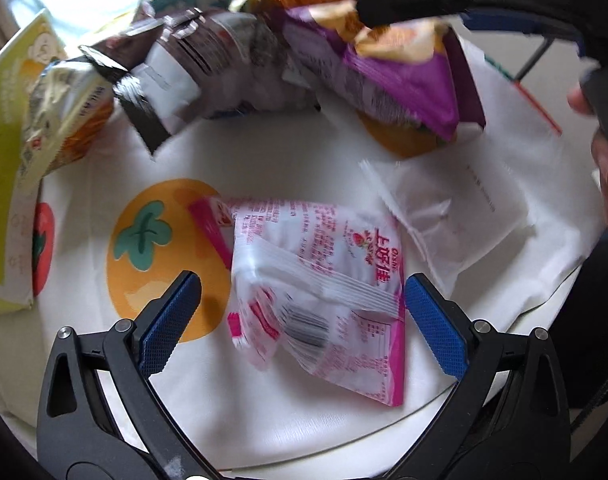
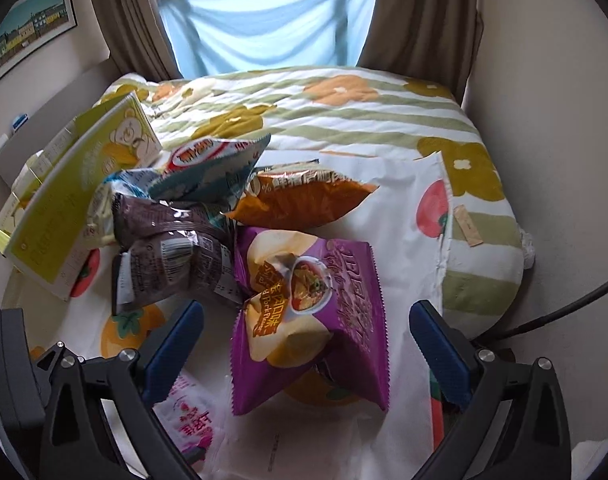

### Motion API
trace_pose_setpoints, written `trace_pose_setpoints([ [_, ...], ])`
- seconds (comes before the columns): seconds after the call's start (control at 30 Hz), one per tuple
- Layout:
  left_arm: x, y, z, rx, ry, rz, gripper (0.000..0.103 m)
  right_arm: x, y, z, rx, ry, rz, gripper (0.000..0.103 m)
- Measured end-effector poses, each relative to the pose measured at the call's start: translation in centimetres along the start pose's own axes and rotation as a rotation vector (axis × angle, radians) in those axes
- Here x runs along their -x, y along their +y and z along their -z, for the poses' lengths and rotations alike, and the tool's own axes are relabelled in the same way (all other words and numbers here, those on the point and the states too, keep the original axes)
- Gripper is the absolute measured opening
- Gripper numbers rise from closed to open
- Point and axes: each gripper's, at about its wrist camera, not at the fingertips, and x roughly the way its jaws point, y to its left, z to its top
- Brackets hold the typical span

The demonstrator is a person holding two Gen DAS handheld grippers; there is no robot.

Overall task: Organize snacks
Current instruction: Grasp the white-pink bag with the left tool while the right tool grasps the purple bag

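While both claws gape wide and grip nothing, the pink-and-white packet [image 1: 320, 280] lies between the left claw [image 1: 301, 304] tips, and the purple chip bag [image 2: 308, 320] sits between the right claw [image 2: 306, 336] tips.

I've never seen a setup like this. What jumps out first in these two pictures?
A bright purple chip bag stands tented on the fruit-print cloth, framed by the open right gripper. Behind it lies a jumble of snacks: an orange bag, a dark brown packet and a yellow-green box at the left. In the left wrist view, a pink-and-white packet lies between the open left gripper.
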Motion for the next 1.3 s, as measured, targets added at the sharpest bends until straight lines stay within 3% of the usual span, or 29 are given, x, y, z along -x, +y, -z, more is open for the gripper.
trace_pose_setpoints([
  [0.13,-1.0,-0.5,-0.5,-0.037,0.014,-0.027,0.098,-1.3,0.5,-0.1,0.023,0.022,0.006,0.102],
  [0.37,-1.1,-1.6,-1.3,-0.091,-0.007,-0.007,0.069,-3.6,1.3,-0.2,0.075,0.066,0.016,0.102],
  [0.5,-1.0,-1.8,-1.5,-0.117,-0.001,0.003,0.059,-4.6,1.3,-0.2,0.086,0.091,0.022,0.102],
  [0.57,-0.7,-1.4,-1.7,-0.103,0.012,0.028,0.057,-4.9,1.2,-0.2,0.084,0.101,0.021,0.101],
  [0.63,-0.1,-0.3,-1.9,-0.072,0.015,0.058,0.055,-5.4,1.1,-0.2,0.082,0.121,0.02,0.093],
  [0.67,0.0,0.0,-2.1,-0.059,0.02,0.054,0.054,-5.6,1.0,-0.2,0.075,0.137,0.012,0.088],
  [0.8,-0.1,1.1,-2.5,-0.03,0.027,0.05,0.052,-5.8,0.9,-0.3,0.062,0.144,0.004,0.086],
  [0.87,-0.1,1.3,-2.6,-0.026,0.026,0.044,0.052,-5.7,1.0,-0.2,0.068,0.145,0.01,0.077],
  [1.0,0.9,1.9,-2.2,-0.006,0.027,0.039,0.051,-5.3,1.0,0.0,0.058,0.141,0.021,0.07],
  [1.17,2.1,2.4,-2.9,0.03,0.014,0.043,0.051,-3.8,0.7,0.5,0.013,0.129,0.015,0.068],
  [1.3,3.9,2.9,-1.2,0.042,-0.011,0.039,0.051,-1.6,1.2,0.8,-0.007,0.103,-0.002,0.067],
])
